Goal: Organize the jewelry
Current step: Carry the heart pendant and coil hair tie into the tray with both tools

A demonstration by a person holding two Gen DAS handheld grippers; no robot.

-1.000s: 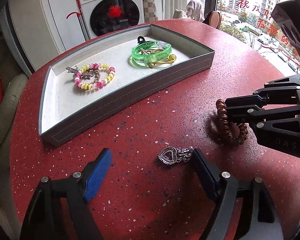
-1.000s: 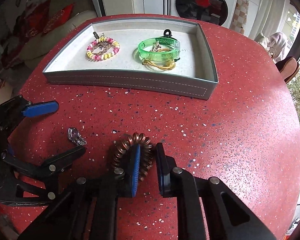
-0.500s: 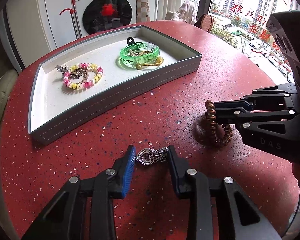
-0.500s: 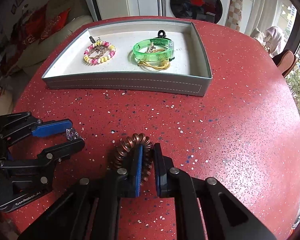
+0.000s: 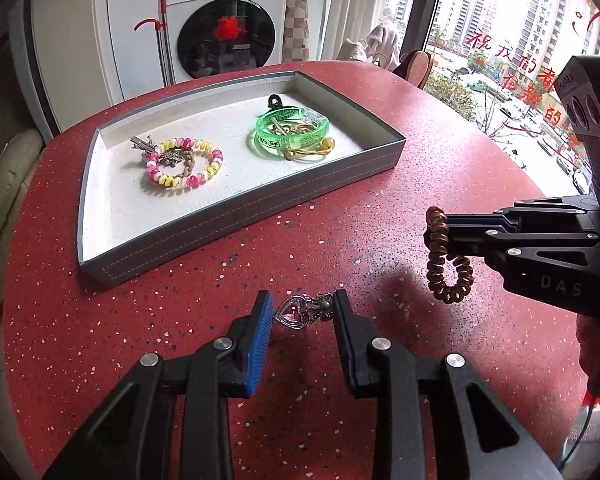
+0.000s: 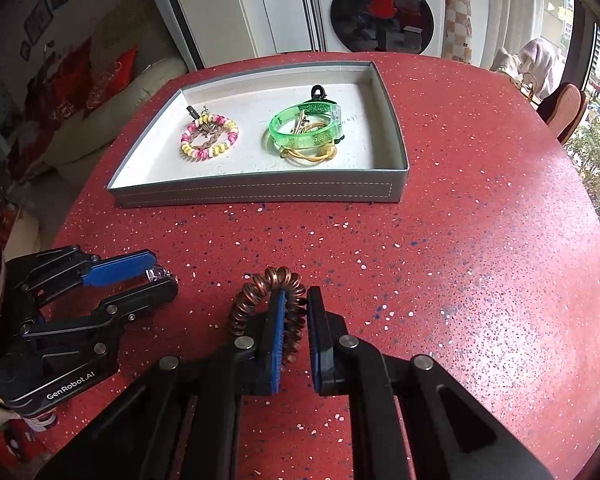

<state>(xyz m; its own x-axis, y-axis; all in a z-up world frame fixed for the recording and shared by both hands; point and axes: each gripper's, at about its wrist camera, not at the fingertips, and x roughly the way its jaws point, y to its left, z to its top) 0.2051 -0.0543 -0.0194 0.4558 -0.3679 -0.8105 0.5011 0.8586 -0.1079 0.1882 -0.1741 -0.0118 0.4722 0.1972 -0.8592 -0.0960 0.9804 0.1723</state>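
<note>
A silver heart-shaped clip [image 5: 298, 313] sits pinched between the blue pads of my left gripper [image 5: 302, 303], just above the red speckled table [image 5: 180, 320]. In the right wrist view the left gripper [image 6: 162, 272] is at the lower left with the clip [image 6: 158, 271] at its tips. My right gripper [image 6: 296, 296] is shut on a brown spiral hair tie [image 6: 252, 300]. In the left wrist view that hair tie [image 5: 444, 264] hangs from the right gripper [image 5: 446, 236], off the table. The grey tray [image 5: 240, 222] stands beyond both.
In the tray [image 6: 260, 192] lie a pink-and-yellow spiral bracelet [image 5: 184, 164], a green bangle [image 5: 292, 134], a gold hair tie [image 5: 312, 154] and a black claw clip [image 5: 274, 100]. A washing machine [image 5: 224, 28] stands behind the round table. A window is at the right.
The left jaws closed from wide open onto the heart clip. The right gripper has lifted the brown hair tie, which now dangles above the table.
</note>
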